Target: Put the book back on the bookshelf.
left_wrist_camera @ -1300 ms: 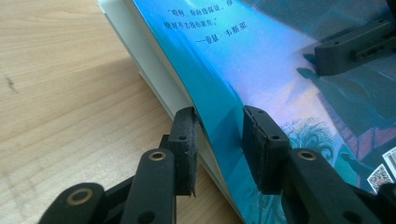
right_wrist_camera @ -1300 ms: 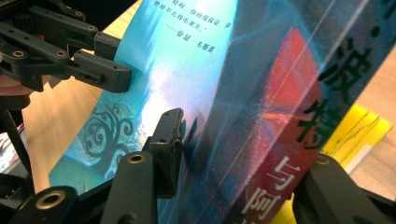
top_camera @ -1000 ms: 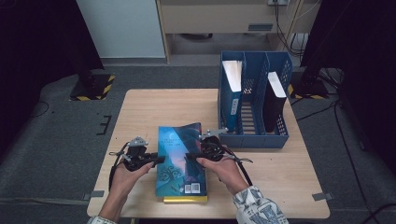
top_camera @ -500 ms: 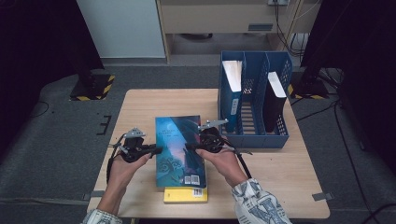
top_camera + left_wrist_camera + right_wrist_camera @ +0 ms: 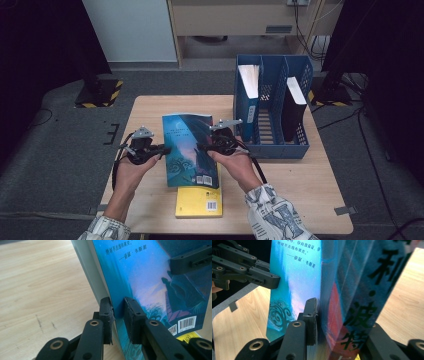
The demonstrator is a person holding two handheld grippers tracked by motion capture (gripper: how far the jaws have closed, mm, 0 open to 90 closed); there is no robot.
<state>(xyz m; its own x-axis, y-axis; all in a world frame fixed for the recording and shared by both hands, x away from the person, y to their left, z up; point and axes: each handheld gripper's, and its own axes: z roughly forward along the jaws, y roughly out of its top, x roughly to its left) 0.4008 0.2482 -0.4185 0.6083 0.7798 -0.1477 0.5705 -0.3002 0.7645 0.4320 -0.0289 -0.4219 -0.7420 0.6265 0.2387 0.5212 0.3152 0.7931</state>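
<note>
A blue paperback book (image 5: 187, 145) hangs tilted above the table, held at both long edges. My left gripper (image 5: 162, 149) is shut on its left edge; in the left gripper view the two pads pinch the cover edge of the book (image 5: 150, 277) at my left gripper (image 5: 117, 315). My right gripper (image 5: 202, 146) clamps the spine side; its jaws have just been closing with the book (image 5: 352, 290) between them, and my right gripper (image 5: 342, 325) presses on it. A yellow book (image 5: 199, 202) lies flat on the table under the raised one.
A blue file rack (image 5: 272, 145) stands at the table's right, holding an upright blue-spined book (image 5: 248, 95) and a black book (image 5: 295, 107). Bare wooden table (image 5: 310, 200) lies right of the hands. Dark floor surrounds the table.
Both hands have risen with the blue book, lifting it off the yellow book, which now shows more at the front edge.
</note>
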